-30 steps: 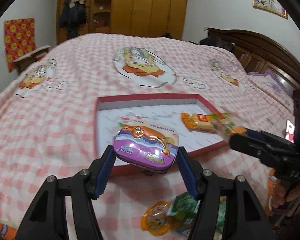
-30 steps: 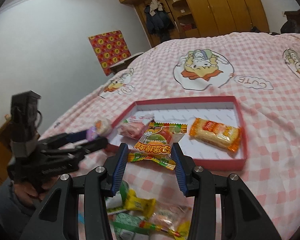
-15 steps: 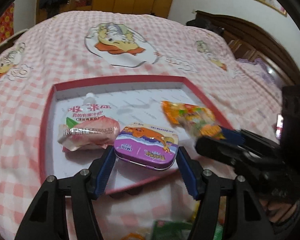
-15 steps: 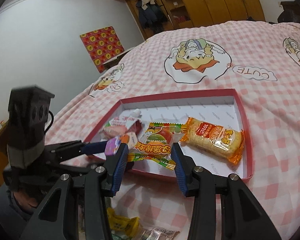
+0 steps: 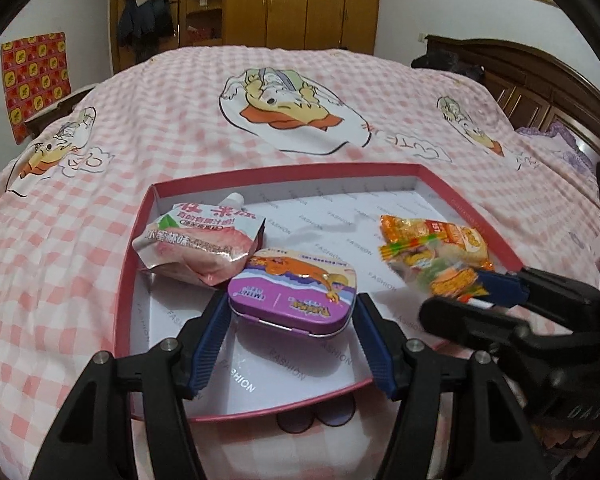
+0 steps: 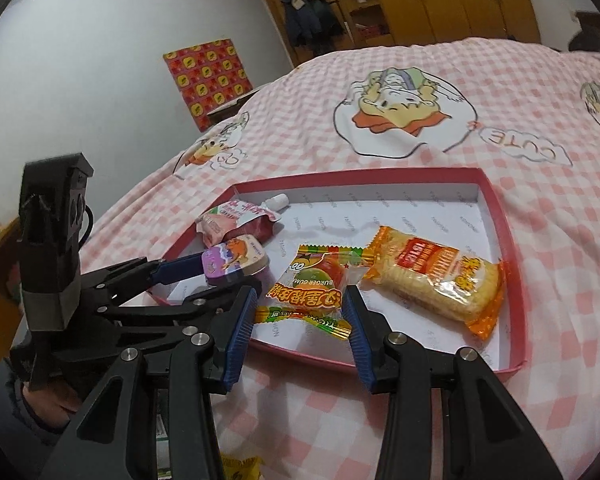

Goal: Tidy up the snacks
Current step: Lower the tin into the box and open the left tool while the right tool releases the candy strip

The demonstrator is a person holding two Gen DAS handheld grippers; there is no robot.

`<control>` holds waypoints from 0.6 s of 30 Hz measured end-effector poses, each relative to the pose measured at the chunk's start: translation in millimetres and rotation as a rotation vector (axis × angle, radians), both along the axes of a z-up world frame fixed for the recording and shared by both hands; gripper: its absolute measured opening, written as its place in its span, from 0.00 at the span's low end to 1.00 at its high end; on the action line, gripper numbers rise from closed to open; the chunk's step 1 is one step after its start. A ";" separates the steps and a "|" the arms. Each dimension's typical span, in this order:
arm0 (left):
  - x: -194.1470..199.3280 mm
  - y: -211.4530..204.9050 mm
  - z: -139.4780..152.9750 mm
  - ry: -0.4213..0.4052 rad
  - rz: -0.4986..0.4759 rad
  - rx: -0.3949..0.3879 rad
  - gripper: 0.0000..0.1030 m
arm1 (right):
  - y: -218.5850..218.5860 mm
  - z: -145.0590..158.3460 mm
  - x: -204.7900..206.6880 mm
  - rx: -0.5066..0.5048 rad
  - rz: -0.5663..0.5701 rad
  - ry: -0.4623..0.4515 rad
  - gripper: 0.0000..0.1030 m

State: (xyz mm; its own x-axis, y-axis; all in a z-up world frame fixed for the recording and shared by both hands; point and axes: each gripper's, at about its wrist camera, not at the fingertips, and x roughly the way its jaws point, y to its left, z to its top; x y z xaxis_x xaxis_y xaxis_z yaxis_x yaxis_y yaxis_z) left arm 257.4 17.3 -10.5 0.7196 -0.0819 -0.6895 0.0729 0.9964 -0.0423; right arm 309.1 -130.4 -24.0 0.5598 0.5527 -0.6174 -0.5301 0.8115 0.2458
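Left gripper (image 5: 292,318) holds tin (image 5: 294,294) over tray (image 5: 476,220), near pouch (image 5: 204,246). Right gripper (image 6: 300,312) holds gum packet (image 6: 312,288), probably above tray floor. Lower both flat before releasing, clear of crackers (image 6: 436,280).

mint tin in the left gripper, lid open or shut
Shut: the purple mint tin shows its lid flat on the base, only a thin seam along its near edge.

The right gripper (image 6: 300,316) is clamping a gum packet (image 6: 312,288) over the red tray (image 6: 516,280). The left gripper (image 6: 216,276) is gripping a purple tin (image 6: 236,260). A cracker pack (image 6: 436,276) and pouch (image 6: 236,220) are lying inside the tray.
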 end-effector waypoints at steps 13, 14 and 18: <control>-2.3 -2.9 -3.7 -0.006 0.001 0.019 0.64 | 7.6 -12.5 -2.1 -0.086 -0.010 -0.047 0.44; -2.4 -2.8 -4.2 -0.006 0.001 0.019 0.64 | 7.2 -12.8 -2.3 -0.088 -0.015 -0.048 0.44; -2.3 -2.8 -4.7 -0.004 0.002 0.019 0.64 | 7.2 -13.4 -2.2 -0.088 -0.017 -0.049 0.44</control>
State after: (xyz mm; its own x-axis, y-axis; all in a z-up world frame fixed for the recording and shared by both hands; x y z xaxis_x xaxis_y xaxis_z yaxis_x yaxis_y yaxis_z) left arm 255.1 14.6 -15.2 0.7226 -0.0673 -0.6879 0.0713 0.9972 -0.0225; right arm 306.8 -123.2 -37.4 0.5993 0.4875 -0.6350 -0.5255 0.8379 0.1474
